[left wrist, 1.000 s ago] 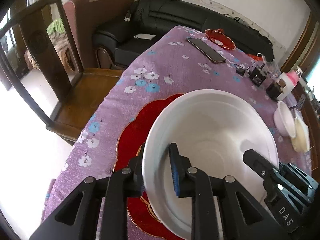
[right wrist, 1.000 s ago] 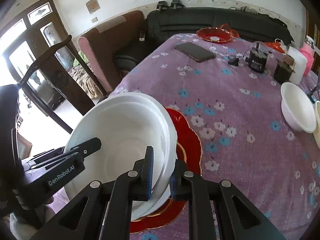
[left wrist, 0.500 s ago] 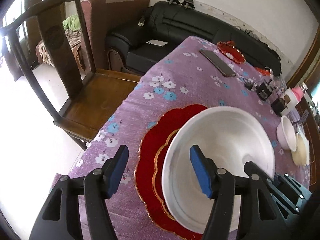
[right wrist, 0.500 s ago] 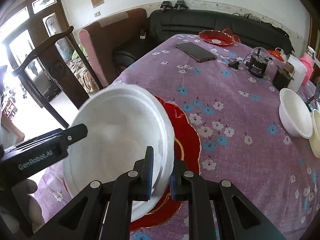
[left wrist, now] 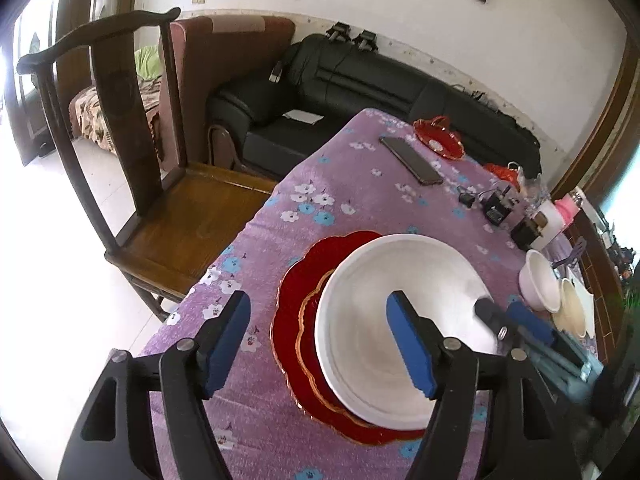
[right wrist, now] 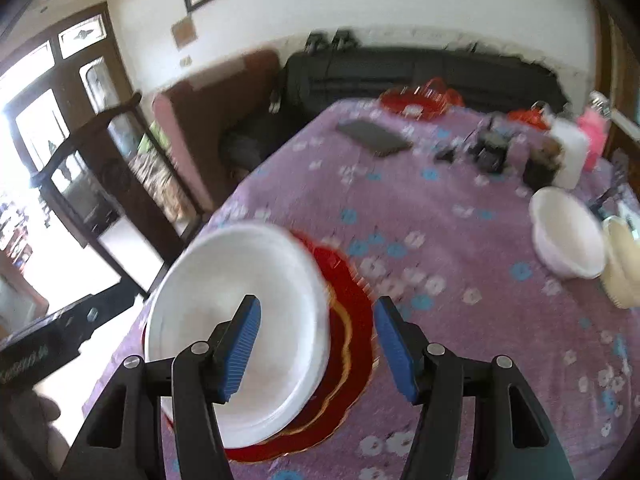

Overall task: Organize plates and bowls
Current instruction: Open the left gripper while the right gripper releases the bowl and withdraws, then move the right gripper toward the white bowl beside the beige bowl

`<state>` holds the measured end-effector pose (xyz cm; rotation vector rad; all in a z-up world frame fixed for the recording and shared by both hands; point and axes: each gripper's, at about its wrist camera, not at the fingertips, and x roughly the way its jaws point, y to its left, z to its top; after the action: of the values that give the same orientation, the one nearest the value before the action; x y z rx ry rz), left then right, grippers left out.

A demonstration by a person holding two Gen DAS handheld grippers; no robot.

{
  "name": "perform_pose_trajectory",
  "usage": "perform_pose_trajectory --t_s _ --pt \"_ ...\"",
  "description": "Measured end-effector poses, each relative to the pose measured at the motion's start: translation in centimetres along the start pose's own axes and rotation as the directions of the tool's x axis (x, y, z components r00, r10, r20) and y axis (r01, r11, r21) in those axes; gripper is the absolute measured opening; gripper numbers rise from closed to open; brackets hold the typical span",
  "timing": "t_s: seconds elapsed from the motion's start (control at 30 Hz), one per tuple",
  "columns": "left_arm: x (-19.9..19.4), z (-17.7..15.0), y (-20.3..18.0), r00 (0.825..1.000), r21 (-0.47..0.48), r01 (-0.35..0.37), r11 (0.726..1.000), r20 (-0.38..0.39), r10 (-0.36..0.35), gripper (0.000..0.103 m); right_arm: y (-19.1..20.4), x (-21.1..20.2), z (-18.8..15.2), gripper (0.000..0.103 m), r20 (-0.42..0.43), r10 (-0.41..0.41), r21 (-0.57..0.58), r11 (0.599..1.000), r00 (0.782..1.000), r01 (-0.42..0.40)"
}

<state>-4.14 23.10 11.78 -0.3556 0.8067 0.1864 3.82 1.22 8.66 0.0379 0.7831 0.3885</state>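
Note:
A large white bowl [left wrist: 400,320] [right wrist: 240,300] sits on a scalloped red plate [left wrist: 296,320] [right wrist: 356,320] near the front edge of the purple flowered table. My left gripper [left wrist: 320,344] hangs above the bowl's left rim, its jaws opening; the rim shows between the pads but neither pad touches it. My right gripper [right wrist: 318,350] is over the bowl's right rim, jaws also opening, pads off the rim. The right wrist view is blurred. Each gripper shows in the other's view: the right gripper [left wrist: 520,328] and the left gripper [right wrist: 60,336].
A small white bowl [left wrist: 540,286] [right wrist: 568,232] and a cream bowl [left wrist: 572,308] stand at the right edge. Farther back lie a phone [left wrist: 412,160], a small red dish [left wrist: 438,144] and black gadgets [left wrist: 496,208]. A wooden chair [left wrist: 160,200] stands left of the table.
Both grippers were shut on the white bowl's rim. The left opened first, then the right, and both pulled back and up. The bowl now rests on the red plate.

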Motion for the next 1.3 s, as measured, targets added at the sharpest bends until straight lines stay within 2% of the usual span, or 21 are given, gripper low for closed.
perform_pose_trajectory --t_s 0.03,0.07,0.1,0.2,0.27,0.47,0.63,0.67,0.77,0.83,0.9,1.0,1.07,1.13,1.23,1.3 --pt "-0.4 -0.1 0.1 1.0 -0.002 0.005 1.0 0.007 -0.005 0.07 -0.2 -0.2 0.4 0.058 0.015 -0.003 0.007 1.0 1.0 0.003" --pt "-0.7 -0.1 0.2 1.0 -0.005 0.007 1.0 0.013 -0.007 0.07 -0.3 -0.3 0.8 0.043 0.021 -0.001 0.014 1.0 1.0 0.001" --pt "-0.9 -0.1 0.4 1.0 -0.011 0.008 1.0 0.018 -0.008 0.071 -0.4 0.0 1.4 0.036 0.011 0.006 0.021 1.0 1.0 -0.006" --pt "-1.2 -0.2 0.6 1.0 -0.018 0.014 1.0 0.02 -0.014 0.071 -0.6 1.6 2.4 0.029 -0.039 0.042 0.05 0.998 0.998 -0.04" --pt "-1.3 -0.3 0.7 1.0 -0.015 0.01 1.0 0.019 -0.009 0.071 -0.7 2.9 2.6 0.016 -0.074 0.046 0.061 0.997 0.996 -0.041" --pt "-1.6 -0.7 0.9 1.0 -0.007 0.017 1.0 0.01 -0.017 0.071 -1.2 4.3 2.2 0.014 -0.129 0.081 0.101 0.992 0.988 -0.068" --pt "-2.5 -0.8 0.0 0.999 0.011 0.035 0.999 0.028 -0.035 0.074 -2.0 0.2 2.4 0.014 -0.051 0.128 0.116 0.986 0.99 -0.122" --pt "-2.7 -1.0 -0.4 0.999 0.024 0.034 0.999 0.036 -0.035 0.077 -2.3 -0.7 2.2 0.014 -0.039 0.139 0.113 0.985 0.99 -0.134" --pt "-3.4 -1.6 -2.1 0.998 0.078 0.032 0.996 0.056 -0.036 0.078 -3.8 -3.1 0.5 0.017 -0.019 0.132 0.094 0.987 0.991 -0.129" --pt "-4.1 -2.2 -3.7 0.997 0.126 0.016 0.992 0.076 -0.025 0.082 -5.6 -3.9 -1.3 0.021 -0.027 0.104 0.097 0.99 0.994 -0.101" --pt "-4.8 -2.8 -5.5 0.995 0.174 -0.011 0.985 0.096 -0.005 0.097 -8.0 -4.6 -3.1 0.023 -0.043 0.085 0.125 0.989 0.995 -0.079" --pt "-6.0 -4.4 -8.6 0.993 0.259 0.022 0.966 0.109 -0.051 0.097 -12.6 -5.5 -5.5 0.023 -0.059 0.032 0.192 0.981 0.998 -0.02" --pt "-6.6 -5.6 -10.9 0.99 0.31 0.086 0.947 0.078 -0.116 0.097 -15.8 -6.2 -6.8 0.023 -0.069 0.002 0.251 0.968 0.998 0.016" --pt "-7.0 -6.7 -13.0 0.989 0.345 0.109 0.932 0.055 -0.136 0.097 -19.2 -7.3 -8.2 0.023 -0.075 -0.026 0.323 0.945 0.997 0.049" --pt "-7.4 -8.1 -15.6 0.991 0.373 0.073 0.925 0.074 -0.108 0.097 -22.0 -9.3 -9.3 0.022 -0.054 -0.038 0.373 0.926 0.998 0.056" --pt "-8.1 -8.8 -17.0 0.988 0.378 0.019 0.926 0.137 -0.076 0.097 -23.0 -11.2 -9.6 0.022 -0.023 -0.063 0.366 0.928 0.998 0.067"
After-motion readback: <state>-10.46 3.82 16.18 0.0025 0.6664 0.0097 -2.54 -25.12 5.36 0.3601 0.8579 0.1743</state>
